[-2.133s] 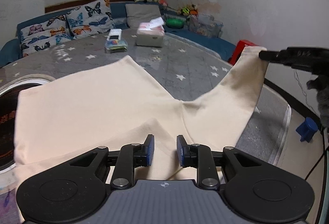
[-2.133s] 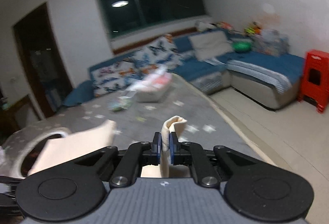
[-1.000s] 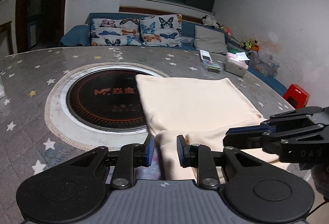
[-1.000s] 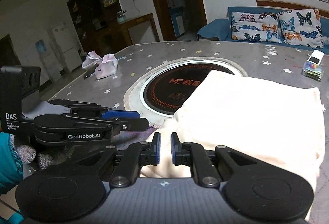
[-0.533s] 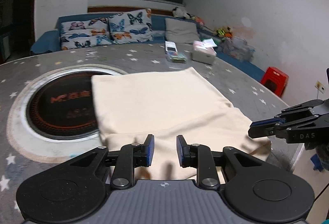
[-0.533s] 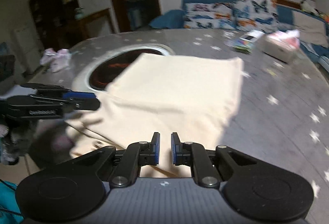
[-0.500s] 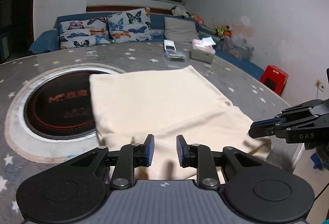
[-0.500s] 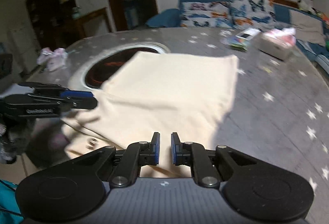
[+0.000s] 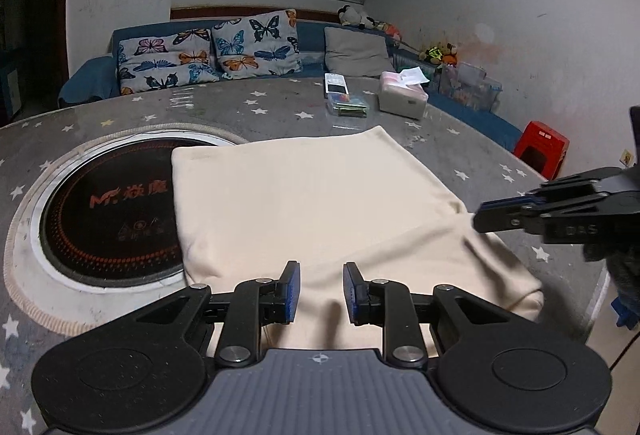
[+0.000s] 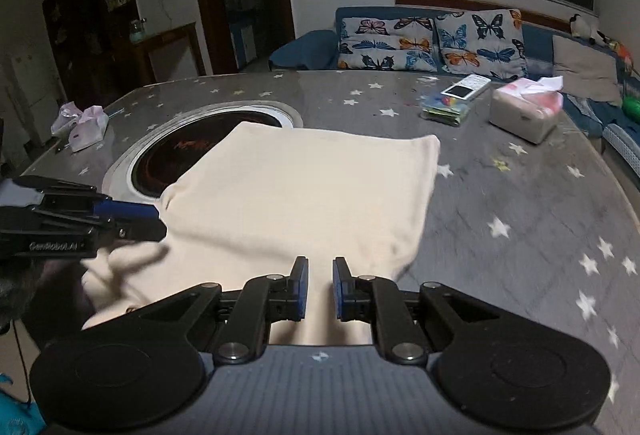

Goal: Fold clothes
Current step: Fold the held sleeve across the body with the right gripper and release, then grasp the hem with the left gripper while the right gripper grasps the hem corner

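Observation:
A cream garment (image 9: 304,195) lies folded on the grey star-print table (image 9: 248,115), its upper layer flat over a wider lower layer that reaches the near edge. My left gripper (image 9: 319,293) is open and empty, just above the cloth's near left part. My right gripper (image 10: 319,289) is open and empty above the cloth's near right part (image 10: 304,191). The right gripper also shows in the left wrist view (image 9: 500,215), beside the fold's right corner. The left gripper shows in the right wrist view (image 10: 132,221), at the fold's left corner.
A round black inset hob (image 9: 104,211) lies under the cloth's left edge. A tissue box (image 9: 402,101), a remote on a packet (image 9: 344,101) and a pink bag (image 10: 84,125) sit on the table. A sofa with butterfly cushions (image 9: 208,53) and a red stool (image 9: 542,147) stand beyond.
The right gripper has let go of the garment leg and laid it over the cloth. Both grippers now hover open near the front edge; the right one has moved closer to the fold's corner.

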